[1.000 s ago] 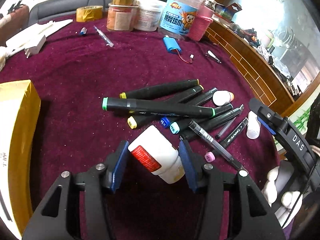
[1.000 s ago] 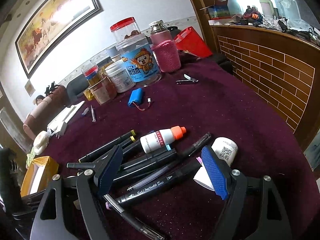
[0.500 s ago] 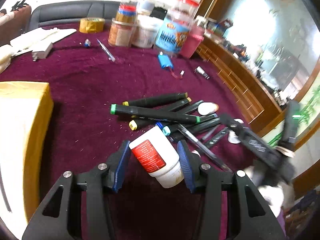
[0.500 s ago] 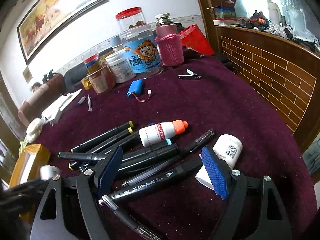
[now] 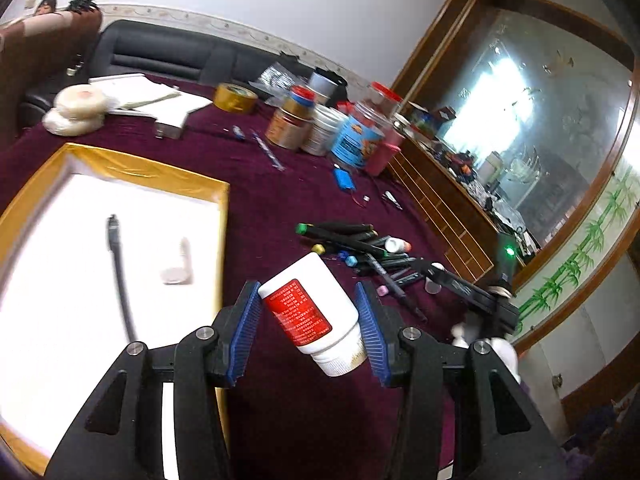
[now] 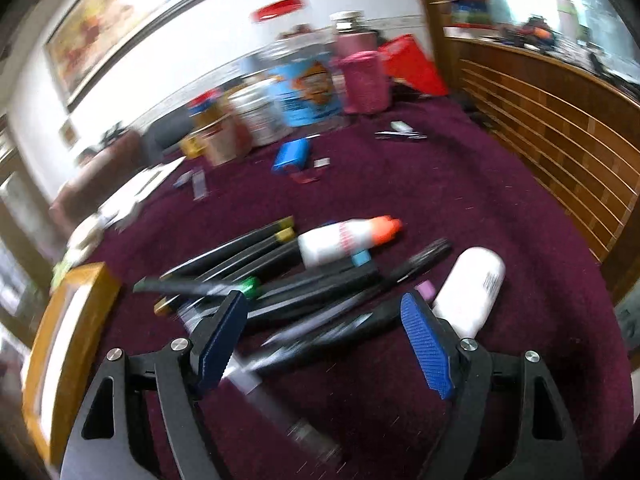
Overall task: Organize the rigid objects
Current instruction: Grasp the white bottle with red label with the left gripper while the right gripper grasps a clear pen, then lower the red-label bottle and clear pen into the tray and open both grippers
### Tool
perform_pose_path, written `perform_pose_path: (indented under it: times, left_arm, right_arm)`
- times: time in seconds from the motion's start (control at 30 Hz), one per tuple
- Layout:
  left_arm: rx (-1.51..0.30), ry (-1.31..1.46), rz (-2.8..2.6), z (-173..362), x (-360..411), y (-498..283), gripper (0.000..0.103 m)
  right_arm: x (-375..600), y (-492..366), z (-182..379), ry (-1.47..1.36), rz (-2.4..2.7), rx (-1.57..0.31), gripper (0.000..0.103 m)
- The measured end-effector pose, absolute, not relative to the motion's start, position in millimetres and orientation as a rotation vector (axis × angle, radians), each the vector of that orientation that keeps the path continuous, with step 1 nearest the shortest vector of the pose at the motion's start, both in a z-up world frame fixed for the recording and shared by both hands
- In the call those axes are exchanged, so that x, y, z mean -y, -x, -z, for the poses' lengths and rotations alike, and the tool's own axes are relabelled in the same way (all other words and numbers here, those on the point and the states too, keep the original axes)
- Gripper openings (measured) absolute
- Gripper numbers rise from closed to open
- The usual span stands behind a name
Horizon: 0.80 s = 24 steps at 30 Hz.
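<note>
My left gripper [image 5: 308, 332] is shut on a white bottle with a red label [image 5: 312, 314] and holds it tilted above the purple tablecloth, just right of the gold-rimmed white box [image 5: 120, 176]. The box holds a black pen [image 5: 118, 264] and a small white piece [image 5: 178, 266]. My right gripper [image 6: 320, 340] is open and empty, low over a pile of black markers [image 6: 304, 292]. A white bottle with an orange cap [image 6: 344, 238] lies on the pile. A plain white bottle [image 6: 470, 288] lies by the right finger. The pile also shows in the left wrist view [image 5: 360, 244].
Jars and tins [image 5: 320, 128] stand at the back of the table, with a tape roll [image 5: 234, 98], a blue battery pack [image 6: 292, 154] and nail clippers [image 6: 400, 134]. A wooden brick-pattern counter [image 6: 552, 120] borders the table on the right. The gold box shows at left [image 6: 60, 332].
My left gripper has lifted the red-label bottle and swung left, bringing the gold box into view. My right gripper has moved slightly over the markers; its view is now blurred.
</note>
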State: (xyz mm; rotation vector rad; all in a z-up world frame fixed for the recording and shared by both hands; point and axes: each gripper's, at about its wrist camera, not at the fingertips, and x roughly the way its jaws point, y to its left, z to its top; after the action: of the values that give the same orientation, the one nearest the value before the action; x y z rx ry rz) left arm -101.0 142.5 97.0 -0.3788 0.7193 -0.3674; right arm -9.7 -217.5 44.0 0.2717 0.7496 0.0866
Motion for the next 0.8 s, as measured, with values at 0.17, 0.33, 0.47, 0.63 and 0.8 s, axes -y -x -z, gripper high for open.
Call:
perform_pose_path:
  times: [0.17, 0.33, 0.47, 0.63, 0.8]
  left_arm:
    - [-0.719, 0.424, 0.338, -87.5, -168.5, 104.4, 0.046]
    - [-0.715, 0.45, 0.3, -83.0, -188.4, 112.1, 0.046]
    - [-0.71, 0.461, 0.267, -79.4, -204.2, 117.3, 0.046]
    - [-0.712, 0.485, 0.229, -73.5, -222.8, 115.7, 0.046]
    - [-0.719, 0.493, 0.188, -69.8, -242.4, 111.1, 0.046]
  right_arm:
    - [173.5, 26.1, -42.9, -0.076, -0.203, -0.831, 0.069]
    - [151.4, 15.0, -24.3, 0.04, -0.197, -0.914, 0.036]
    - [143.3, 12.5, -18.2, 0.075, -0.183, -0.923, 0.019]
    - [138.3, 24.3, -22.7, 0.02, -0.239, -0.95, 0.008]
    - [135.6, 35.3, -32.2, -0.103, -0.324, -0.955, 0.009]
